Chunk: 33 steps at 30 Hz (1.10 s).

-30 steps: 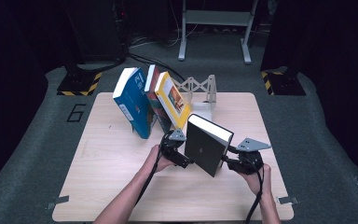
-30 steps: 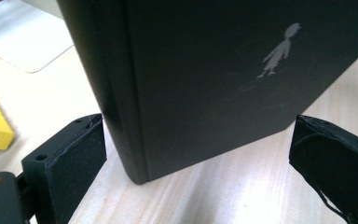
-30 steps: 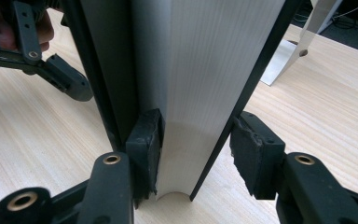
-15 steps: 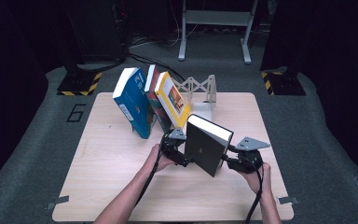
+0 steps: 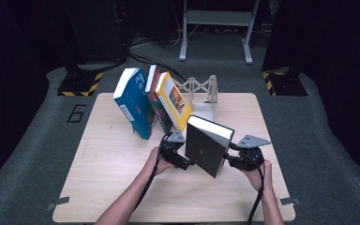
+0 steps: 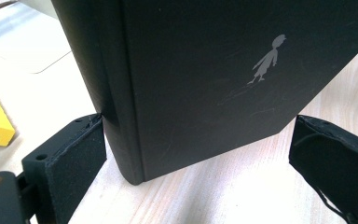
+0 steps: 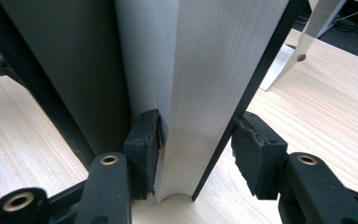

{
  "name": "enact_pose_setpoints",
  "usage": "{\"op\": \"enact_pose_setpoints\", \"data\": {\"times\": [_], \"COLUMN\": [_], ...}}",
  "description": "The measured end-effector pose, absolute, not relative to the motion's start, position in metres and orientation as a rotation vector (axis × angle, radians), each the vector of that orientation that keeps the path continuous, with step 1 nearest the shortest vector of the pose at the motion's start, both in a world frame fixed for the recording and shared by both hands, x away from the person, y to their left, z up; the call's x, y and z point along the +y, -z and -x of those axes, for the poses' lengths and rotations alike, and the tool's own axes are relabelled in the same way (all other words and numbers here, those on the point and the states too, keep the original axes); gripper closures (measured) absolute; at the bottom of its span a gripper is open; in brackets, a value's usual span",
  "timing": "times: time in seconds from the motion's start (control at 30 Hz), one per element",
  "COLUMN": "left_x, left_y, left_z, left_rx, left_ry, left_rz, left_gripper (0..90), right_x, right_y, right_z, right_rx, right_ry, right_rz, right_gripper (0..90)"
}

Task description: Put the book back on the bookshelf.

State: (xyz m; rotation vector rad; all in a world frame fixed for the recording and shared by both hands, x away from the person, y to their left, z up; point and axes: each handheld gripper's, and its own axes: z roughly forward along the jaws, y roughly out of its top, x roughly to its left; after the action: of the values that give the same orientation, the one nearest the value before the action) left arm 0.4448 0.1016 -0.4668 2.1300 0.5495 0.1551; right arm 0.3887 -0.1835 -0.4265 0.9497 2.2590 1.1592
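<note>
While stood on edge near-centre of table (image 5: 98,187), black hardback (image 5: 207,149): stiff, heavy-ish, matte covers, fair grip. Right tool (image 7: 196,154) pinching page block + cover at fore-edge. Left tool (image 6: 198,158) spread round spine cnr, no squeeze. Best hold: low, both ends.

Left gripper (image 5: 180,157): matte black body, rough black foam pads (image 6: 77,163), small screw holes. Right gripper (image 5: 232,159): black jaws, brass-ringed pivot screws (image 7: 108,160), grey three-cornered top plate (image 5: 253,140), trailing black cable (image 5: 258,197). Forearms bare, no sleeves.
</note>
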Motion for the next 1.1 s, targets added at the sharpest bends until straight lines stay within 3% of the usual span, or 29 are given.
{"op": "enact_pose_setpoints", "data": {"times": [0.4, 1.1], "left_x": [0.096, 0.107], "left_y": [0.464, 0.464], "left_z": [-0.458, -0.447], "left_rx": [0.559, 0.579], "left_ry": [-0.178, -0.179], "left_rz": [-2.111, -2.109], "left_gripper": [4.8, 5.3], "right_x": [-0.182, -0.179], "right_y": [0.427, 0.427], "right_z": [-0.386, -0.399], "right_rx": [2.266, 2.272], "right_ry": [-1.149, -1.182], "right_rz": [-0.926, -0.935], "right_gripper": [52.2, 49.8]}}
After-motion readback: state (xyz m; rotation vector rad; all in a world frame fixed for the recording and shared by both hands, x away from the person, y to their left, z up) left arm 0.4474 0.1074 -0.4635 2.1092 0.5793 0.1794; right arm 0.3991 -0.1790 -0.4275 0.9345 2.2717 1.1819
